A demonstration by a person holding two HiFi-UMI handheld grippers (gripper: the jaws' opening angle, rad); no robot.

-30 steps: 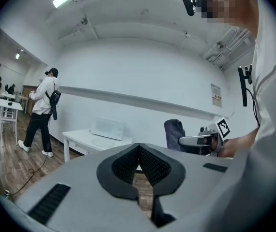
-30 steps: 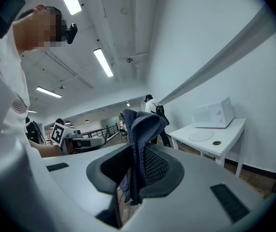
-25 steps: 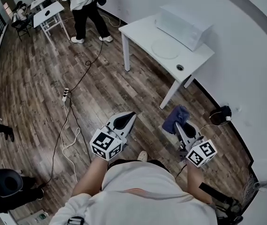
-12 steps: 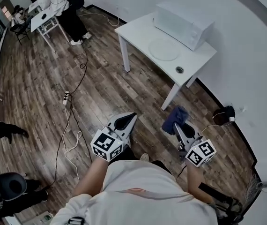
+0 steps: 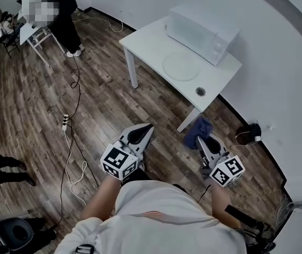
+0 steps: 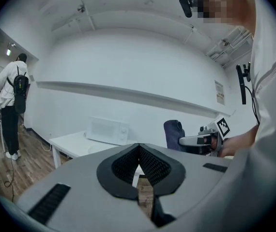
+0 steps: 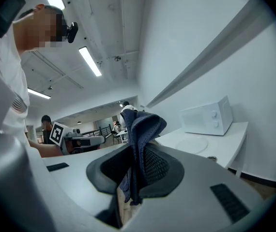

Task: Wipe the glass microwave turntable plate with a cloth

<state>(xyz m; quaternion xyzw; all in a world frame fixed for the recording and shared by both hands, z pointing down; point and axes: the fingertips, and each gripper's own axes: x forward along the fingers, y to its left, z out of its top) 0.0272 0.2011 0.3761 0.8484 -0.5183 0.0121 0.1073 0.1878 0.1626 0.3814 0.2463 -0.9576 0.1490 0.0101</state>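
Note:
The round glass turntable plate (image 5: 181, 66) lies flat on a white table (image 5: 143, 42), in front of a white microwave (image 5: 201, 27); it also shows as a pale disc, the plate (image 7: 194, 145), in the right gripper view. My right gripper (image 5: 201, 139) is shut on a dark blue cloth (image 5: 196, 132), which stands up between its jaws as the cloth (image 7: 140, 144). My left gripper (image 5: 141, 135) is shut with nothing in it. Both grippers hang over the wooden floor, well short of the table.
A small round ring piece (image 5: 200, 91) sits near the table's front edge. A cable with a power strip (image 5: 65, 121) runs across the floor at left. A person (image 5: 55, 15) stands by another table far left. A dark bag (image 5: 249, 132) lies by the wall.
The table and microwave have drawn nearer and shifted left in the head view. The standing person has slid toward the upper left. Both grippers keep their hold and pose.

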